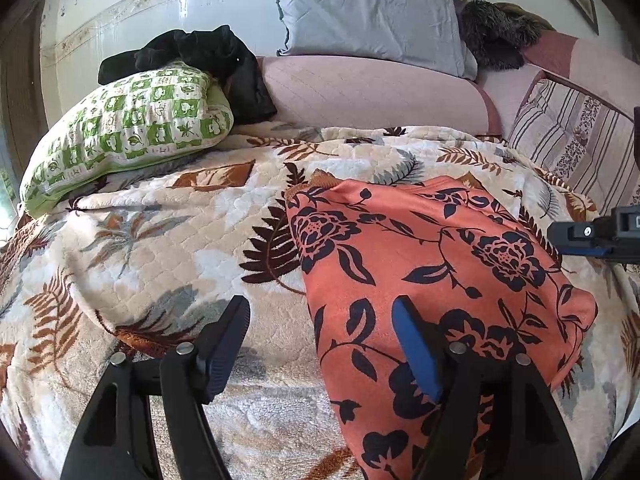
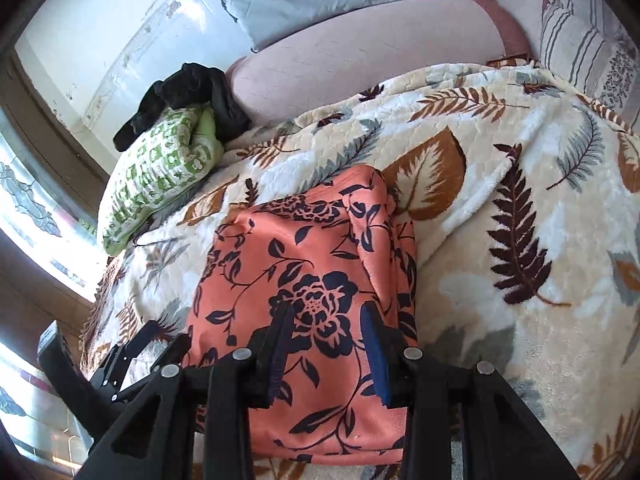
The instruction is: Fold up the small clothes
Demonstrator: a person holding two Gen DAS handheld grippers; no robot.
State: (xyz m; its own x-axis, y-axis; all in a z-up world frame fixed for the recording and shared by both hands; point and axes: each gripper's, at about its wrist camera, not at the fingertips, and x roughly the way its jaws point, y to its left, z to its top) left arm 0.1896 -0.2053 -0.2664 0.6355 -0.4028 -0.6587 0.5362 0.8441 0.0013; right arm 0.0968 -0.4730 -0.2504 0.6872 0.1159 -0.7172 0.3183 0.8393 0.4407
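We have the orange floral garment (image 1: pixel 436 264) lying on the leaf-print blanket (image 1: pixel 160 240), already doubled into a rough rectangle, with a bunched, layered edge on its right side in the right wrist view. Our left gripper (image 1: pixel 320 344) stands wide open and empty, straddling the garment's left edge: one finger over the blanket, the blue-padded one over the cloth. Our right gripper (image 2: pixel 326 344) is part open above the middle of the garment (image 2: pixel 304 280), and no cloth seems pinched between its pads. To make the next fold well, we judge we should first flatten that bunched edge, then take both layers together at matching corners, one tong to each. Lifting low and carrying the edge straight across should keep the slippery fabric from sliding apart. The green checked pillow (image 1: pixel 124 128) lies well clear.
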